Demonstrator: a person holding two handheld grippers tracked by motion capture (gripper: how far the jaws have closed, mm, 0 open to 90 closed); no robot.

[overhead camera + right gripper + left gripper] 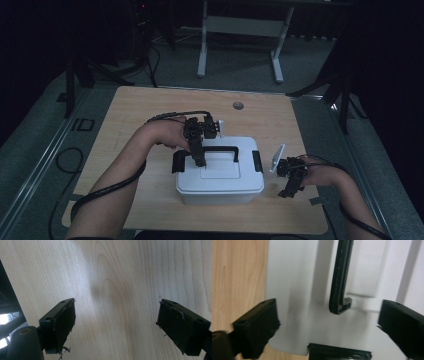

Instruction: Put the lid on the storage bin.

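A wooden table [150,107] stood on a grey carpeted floor [45,125]. Near its far edge the tabletop had a small round grey cap [238,105]. Beyond the table, a white metal frame [240,30] with two legs rested on the carpet. Dark stands [75,75] stood at both sides, and a loose black cable [67,160] lay on the floor left of the table.

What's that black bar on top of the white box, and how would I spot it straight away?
Start at the wooden table and find the white lidded box near its front middle. Lying flat across the lid is the black carrying handle, a thin bracket-shaped bar, with the left gripper open just above it. Unlike the two short black latches at the lid's ends, it spans the lid's width.
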